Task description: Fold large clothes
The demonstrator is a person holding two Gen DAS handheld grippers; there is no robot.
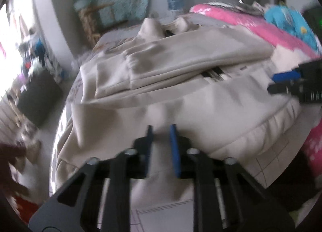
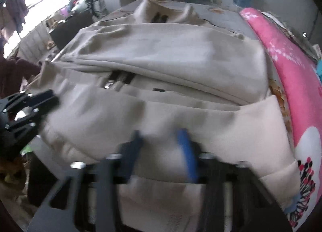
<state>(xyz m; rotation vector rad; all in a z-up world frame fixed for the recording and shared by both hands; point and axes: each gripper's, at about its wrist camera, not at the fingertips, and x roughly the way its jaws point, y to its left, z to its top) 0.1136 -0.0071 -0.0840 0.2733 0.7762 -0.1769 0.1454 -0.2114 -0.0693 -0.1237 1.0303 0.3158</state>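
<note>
Beige garment beneath both down-tilted grippers

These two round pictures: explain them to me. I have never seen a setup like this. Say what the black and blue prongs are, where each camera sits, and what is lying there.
Each picture comes from a camera fixed on a hand-held tool, looking along its two blue-padded fingers. A person carries one tool in each hand. The left tool and the right tool both reach the near edge of a beige sweatshirt, partly folded on a bed. Both look nearly closed, seemingly pinching the cloth, though blur hides the contact. A pink blanket lies alongside.
</note>
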